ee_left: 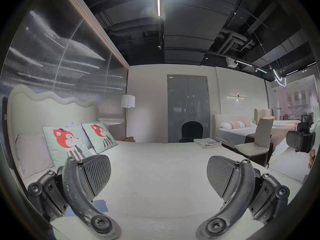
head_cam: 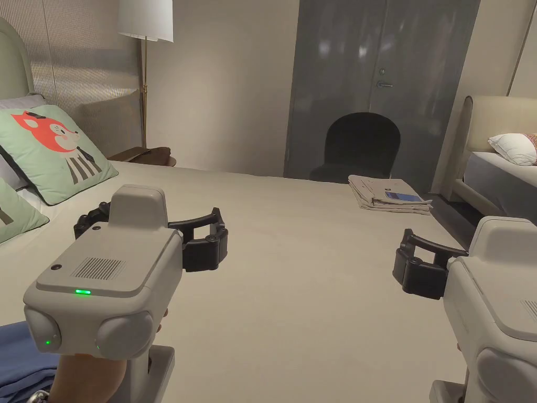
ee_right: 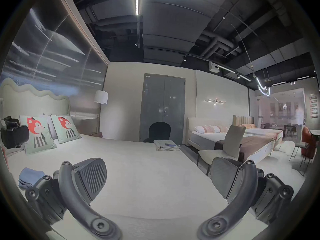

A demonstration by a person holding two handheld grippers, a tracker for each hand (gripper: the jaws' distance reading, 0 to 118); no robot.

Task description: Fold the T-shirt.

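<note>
Pale bed [head_cam: 314,294] underneath, both tools held level, jaws apart, empty — left tool [ee_left: 159,176], right tool [ee_right: 158,178]. Crumpled blue T-shirt [ee_right: 29,176] down at near-left edge, beside left tool — nearer hand. Long axis unclear.

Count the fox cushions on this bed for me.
2: one fox cushion sits nearer the bed's near edge, the other fox cushion beside it toward the lamp. Plain pillows behind could hide more.

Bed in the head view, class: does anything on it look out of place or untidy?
Mostly tidy. The blue garment lies crumpled at the bed's near left edge, unlike the neatly folded stack at the far side. Both grippers hover open, holding nothing.
</note>
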